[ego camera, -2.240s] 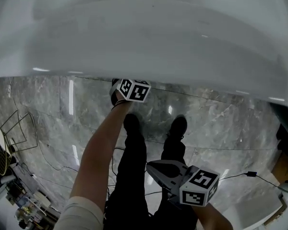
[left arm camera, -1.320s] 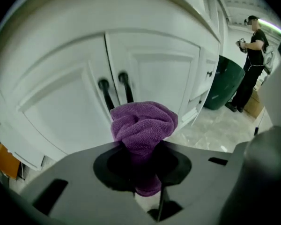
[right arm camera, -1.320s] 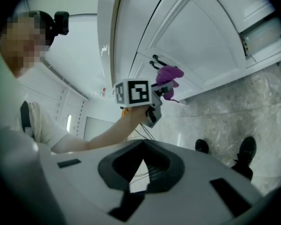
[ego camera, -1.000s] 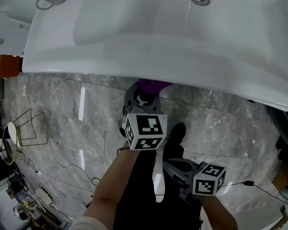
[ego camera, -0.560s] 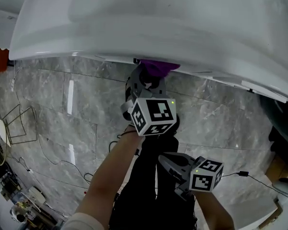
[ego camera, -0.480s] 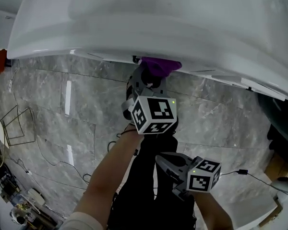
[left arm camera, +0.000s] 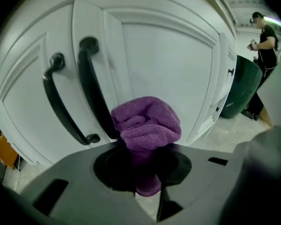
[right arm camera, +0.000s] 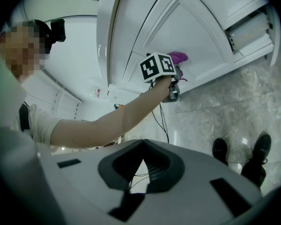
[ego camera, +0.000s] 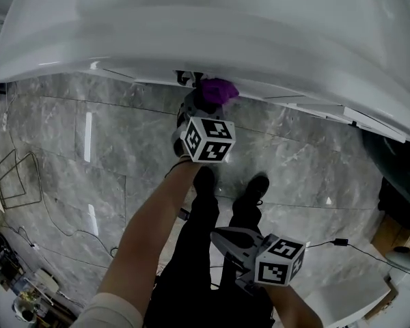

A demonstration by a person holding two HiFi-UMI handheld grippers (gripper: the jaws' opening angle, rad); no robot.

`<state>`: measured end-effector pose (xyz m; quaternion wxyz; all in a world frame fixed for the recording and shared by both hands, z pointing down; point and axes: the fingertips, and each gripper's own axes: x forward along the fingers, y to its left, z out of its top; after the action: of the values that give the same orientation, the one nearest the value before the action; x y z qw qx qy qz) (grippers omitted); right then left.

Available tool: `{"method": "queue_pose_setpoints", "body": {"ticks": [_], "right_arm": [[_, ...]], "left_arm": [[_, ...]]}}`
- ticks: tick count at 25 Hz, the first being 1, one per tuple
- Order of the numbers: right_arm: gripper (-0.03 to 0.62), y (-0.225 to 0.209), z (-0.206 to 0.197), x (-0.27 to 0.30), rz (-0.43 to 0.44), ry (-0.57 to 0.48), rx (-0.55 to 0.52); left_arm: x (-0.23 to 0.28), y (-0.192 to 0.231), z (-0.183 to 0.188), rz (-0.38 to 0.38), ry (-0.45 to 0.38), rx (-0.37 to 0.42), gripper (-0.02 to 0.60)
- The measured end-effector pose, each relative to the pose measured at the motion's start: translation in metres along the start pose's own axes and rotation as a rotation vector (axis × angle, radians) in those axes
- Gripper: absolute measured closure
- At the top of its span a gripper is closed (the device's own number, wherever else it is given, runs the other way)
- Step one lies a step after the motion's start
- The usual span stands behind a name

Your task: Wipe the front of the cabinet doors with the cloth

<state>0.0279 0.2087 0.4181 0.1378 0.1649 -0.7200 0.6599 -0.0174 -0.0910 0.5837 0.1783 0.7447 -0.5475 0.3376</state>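
Note:
A purple cloth (left arm camera: 147, 118) is bunched between the jaws of my left gripper (left arm camera: 147, 146), which is shut on it. The cloth lies close against the white cabinet door (left arm camera: 171, 62), just right of two black handles (left arm camera: 90, 90). In the head view the cloth (ego camera: 216, 90) shows under the white basin's edge, with the left gripper (ego camera: 203, 109) behind it. My right gripper (ego camera: 219, 236) hangs low by the person's legs, shut and holding nothing. In its own view the right gripper (right arm camera: 139, 165) looks up at the cabinet door (right arm camera: 182, 32) and the cloth (right arm camera: 179, 56).
The white basin top (ego camera: 205, 26) overhangs the doors. Grey marble floor (ego camera: 294, 169) carries cables and a wire stand (ego camera: 17, 176). The person's black shoes (ego camera: 256, 186) stand below. A dark green bin (left arm camera: 241, 88) and another person (left arm camera: 264, 43) are off to the right.
The left gripper has carried the cloth down and slightly left along the cabinet front, farther from the head camera. The right gripper has stayed low beside the legs.

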Motion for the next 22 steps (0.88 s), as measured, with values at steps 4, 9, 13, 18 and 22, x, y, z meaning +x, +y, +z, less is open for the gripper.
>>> {"method": "queue_pose_setpoints", "body": {"ticks": [4, 9, 13, 18, 22], "right_arm": [[0.585, -0.028, 0.003, -0.014, -0.003, -0.016, 0.032], [0.585, -0.065, 0.004, -0.028, -0.016, -0.027, 0.064], [0.585, -0.088, 0.005, -0.033, -0.029, -0.030, 0.048], [0.585, -0.105, -0.001, -0.037, -0.052, -0.027, 0.033], [0.585, -0.101, -0.008, -0.043, -0.061, -0.015, 0.017]], "left_arm": [[0.033, 0.003, -0.031, 0.017, 0.073, 0.000, 0.483], [0.075, 0.009, -0.081, 0.057, 0.176, 0.030, 0.482], [0.105, 0.010, -0.117, 0.073, 0.239, 0.063, 0.482], [0.128, 0.017, -0.153, 0.075, 0.320, 0.076, 0.480], [0.107, 0.011, -0.157, 0.039, 0.361, 0.126, 0.482]]}}
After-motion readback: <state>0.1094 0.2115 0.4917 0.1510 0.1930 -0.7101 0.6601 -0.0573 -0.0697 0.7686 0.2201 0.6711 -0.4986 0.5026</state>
